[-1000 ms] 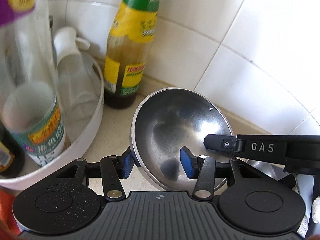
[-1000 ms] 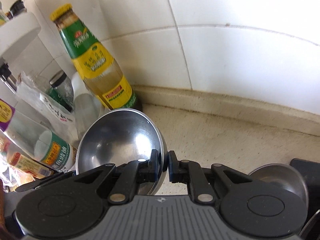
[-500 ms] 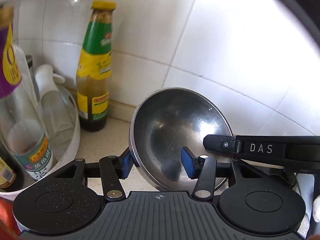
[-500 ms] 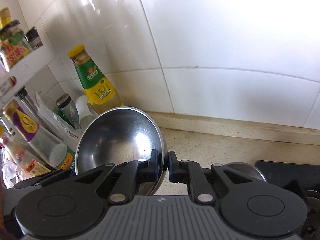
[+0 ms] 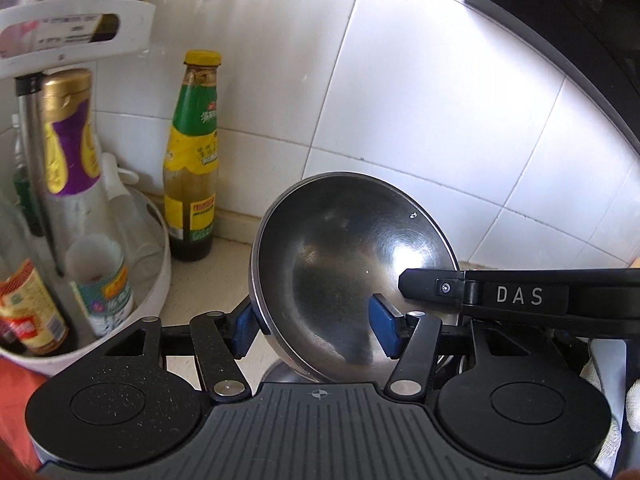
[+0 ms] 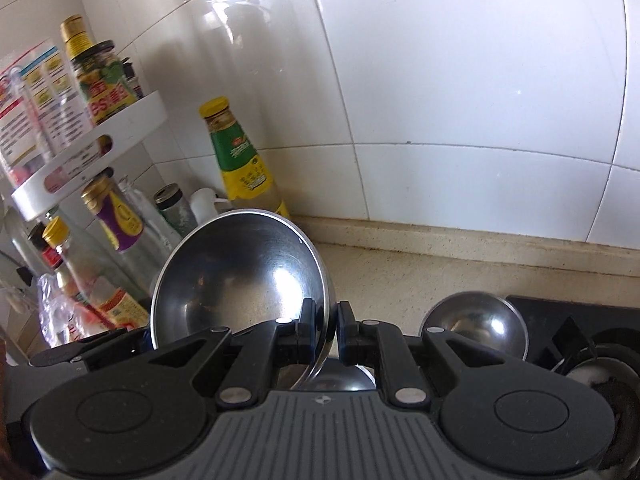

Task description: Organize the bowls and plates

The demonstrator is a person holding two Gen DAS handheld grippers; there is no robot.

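Transfer step: the right gripper (image 6: 329,322) has its jaws clamped on the rim of the tilted steel bowl (image 6: 240,280), held above the surface, while the left gripper (image 5: 314,320) jaws straddle it wide; next, probably lower it into a second bowl (image 6: 474,322) just right of the jaws.

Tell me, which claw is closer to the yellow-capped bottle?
Left. The left claw straddles the bowl rim on the side toward the bottle; the right claw pinches the opposite rim, farther away.

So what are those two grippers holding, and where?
One steel bowl, by its rim: the right hand-held gripper pinches one side, the left hand-held gripper straddles the other.
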